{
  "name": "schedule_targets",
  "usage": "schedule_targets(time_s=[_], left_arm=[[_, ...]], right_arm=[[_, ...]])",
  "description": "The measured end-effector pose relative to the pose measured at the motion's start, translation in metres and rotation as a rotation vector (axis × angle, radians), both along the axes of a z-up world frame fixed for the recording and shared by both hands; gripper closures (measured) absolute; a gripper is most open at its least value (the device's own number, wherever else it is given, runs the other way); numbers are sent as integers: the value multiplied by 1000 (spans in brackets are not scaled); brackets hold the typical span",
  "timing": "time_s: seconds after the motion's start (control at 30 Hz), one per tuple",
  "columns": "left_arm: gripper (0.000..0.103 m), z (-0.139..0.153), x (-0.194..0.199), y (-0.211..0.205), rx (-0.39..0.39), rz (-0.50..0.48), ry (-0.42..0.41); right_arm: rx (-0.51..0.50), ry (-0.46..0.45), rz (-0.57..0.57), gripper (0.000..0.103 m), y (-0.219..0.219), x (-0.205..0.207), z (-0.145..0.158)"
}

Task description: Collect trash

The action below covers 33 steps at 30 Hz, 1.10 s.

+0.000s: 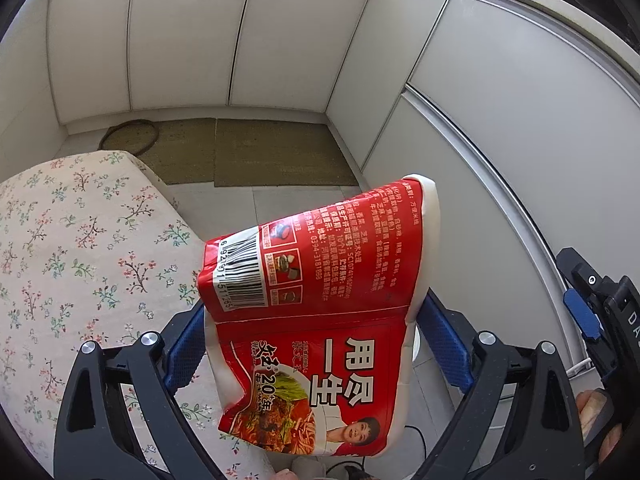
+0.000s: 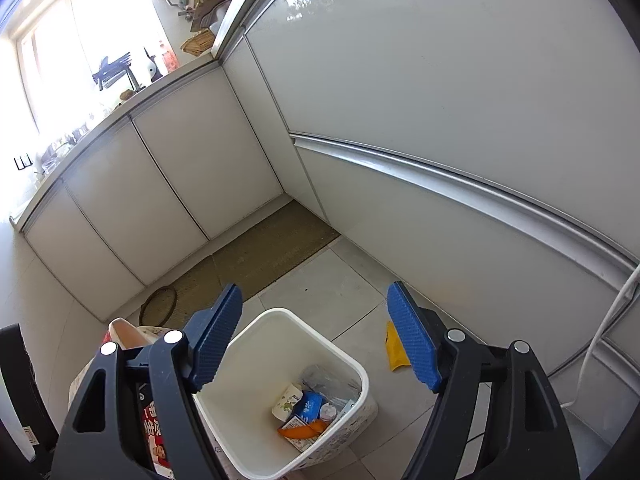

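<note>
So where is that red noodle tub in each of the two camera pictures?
Left wrist view: the red noodle tub fills the lower middle, clamped between the left gripper's blue fingers.
Right wrist view: only a sliver of it at bottom left, behind the right gripper's left finger.
Shared landmark: the brown floor mat by the cabinets.

crushed red noodle cup (image 1: 320,312), white bin (image 2: 256,436)

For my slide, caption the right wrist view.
Open right gripper above white plastic bin of trash; yellow wrapper on floor.
</note>
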<state>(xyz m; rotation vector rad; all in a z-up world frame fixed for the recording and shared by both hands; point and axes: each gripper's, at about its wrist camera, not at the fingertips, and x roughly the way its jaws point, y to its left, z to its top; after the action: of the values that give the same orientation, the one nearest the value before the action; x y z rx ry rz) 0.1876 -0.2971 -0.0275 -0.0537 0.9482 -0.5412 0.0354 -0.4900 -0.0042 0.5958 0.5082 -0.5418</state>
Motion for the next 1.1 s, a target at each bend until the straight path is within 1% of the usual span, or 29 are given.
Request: schedule_targets(time_s=[0.07,0.17,0.27,0.33,0.4,0.47,0.57,0.67,0.7,0.8,0.9,0.93,1.03,1.1], left_arm=[[11,-5,8,-3,9,0,22],[9,-6,11,-2,19,1,31],[7,0,8,9,46,11,4],[7,8,1,19,90,37,-59],[7,22,-10,34,130,66,-156],[7,37,-23,51,145,87,-250],[7,59,-48,81,140,128,-363],[7,76,-71,114,104,185,-418],[7,80,-78,127,89,188,-419],[7,82,-100,156,102,218,-405],[7,78,-125,182,121,256,-421],[7,75,-133,190,127,253,-412],[7,72,-153,210,106,248,-371],[7,69,-163,221,98,265,-378]], right_arm=[[-6,2,-15,29,1,-1,1],[-30,10,-51,23,3,-2,4],[-87,32,-69,22,12,-3,8],[-131,42,-66,21,24,-3,12],[-190,42,-61,15,43,-2,20],[-255,22,-73,9,65,-6,28],[-347,-14,-78,7,98,-15,40],[-386,-34,-62,7,129,-28,48],[-381,-33,-53,7,138,-34,48],[-331,-29,-1,7,163,-51,44],[-296,-27,68,7,189,-73,36],[-290,-22,89,7,198,-81,32],[-301,-11,128,7,221,-95,22],[-314,-5,152,7,232,-96,19]])
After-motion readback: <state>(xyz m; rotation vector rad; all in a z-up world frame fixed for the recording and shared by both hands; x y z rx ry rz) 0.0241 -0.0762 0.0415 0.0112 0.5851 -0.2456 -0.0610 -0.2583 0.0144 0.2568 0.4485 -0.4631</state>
